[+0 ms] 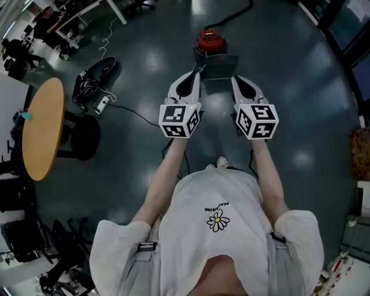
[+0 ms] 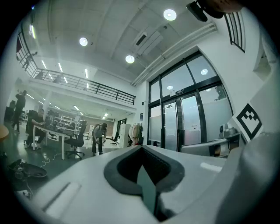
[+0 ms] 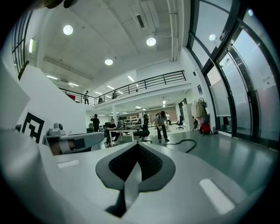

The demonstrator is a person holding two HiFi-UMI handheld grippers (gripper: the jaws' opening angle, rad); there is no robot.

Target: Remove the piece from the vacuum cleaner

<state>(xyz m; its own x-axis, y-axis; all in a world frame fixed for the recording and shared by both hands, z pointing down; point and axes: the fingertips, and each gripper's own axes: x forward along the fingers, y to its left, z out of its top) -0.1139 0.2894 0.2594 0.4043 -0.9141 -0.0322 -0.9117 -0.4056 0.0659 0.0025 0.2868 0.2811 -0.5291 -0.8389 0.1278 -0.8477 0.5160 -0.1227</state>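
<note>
The vacuum cleaner point(image 1: 210, 43), with a red top and a grey body, stands on the dark floor straight ahead in the head view; a black hose point(image 1: 231, 17) runs off behind it. My left gripper point(image 1: 195, 75) and right gripper point(image 1: 236, 80) are held side by side just short of it, not touching it. Each is shut with nothing between the jaws. Both gripper views look level across the hall, and in them the left gripper point(image 2: 142, 164) and right gripper point(image 3: 135, 161) show their dark pads pressed together. The vacuum cleaner does not show in either gripper view.
A round wooden table point(image 1: 41, 128) and a black stool point(image 1: 85, 137) stand to the left, with a cable tangle and power strip point(image 1: 97, 104) beyond them. Black chairs point(image 1: 34, 243) crowd the lower left. People work at desks point(image 3: 114, 131) far off. Glass doors point(image 2: 183, 122) line one wall.
</note>
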